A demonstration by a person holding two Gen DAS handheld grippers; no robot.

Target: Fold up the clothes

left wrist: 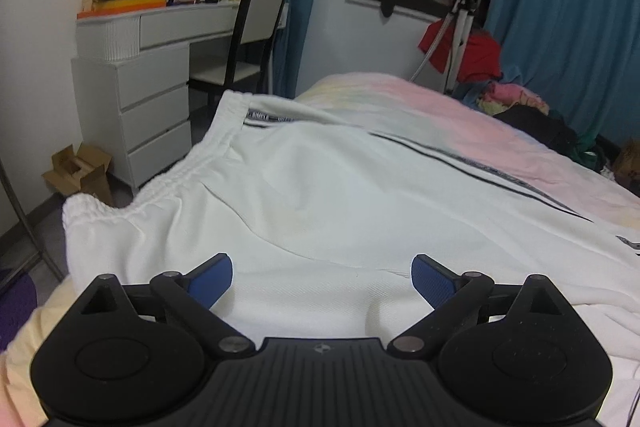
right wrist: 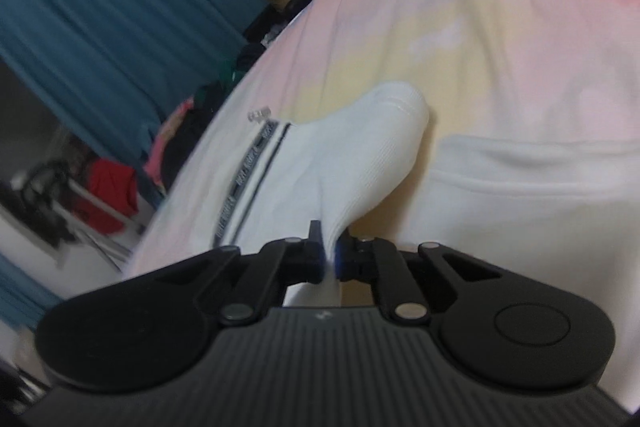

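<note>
Trousers barely begun, one cuff in hand

Trousers (left wrist: 320, 195) in white, with a dark side stripe, lie spread across the pastel bed (left wrist: 460, 107), the elastic waistband (left wrist: 168, 179) toward the edge nearest the dresser (left wrist: 136, 99). No fold shows yet. The left gripper (left wrist: 322, 281) hangs over the seat of the cloth with its jaws wide apart and nothing between them. The right gripper (right wrist: 329, 255) is clamped on the ribbed cuff (right wrist: 376, 155), lifting it off the bed. Judged from this, nearly all the folding remains.
</note>
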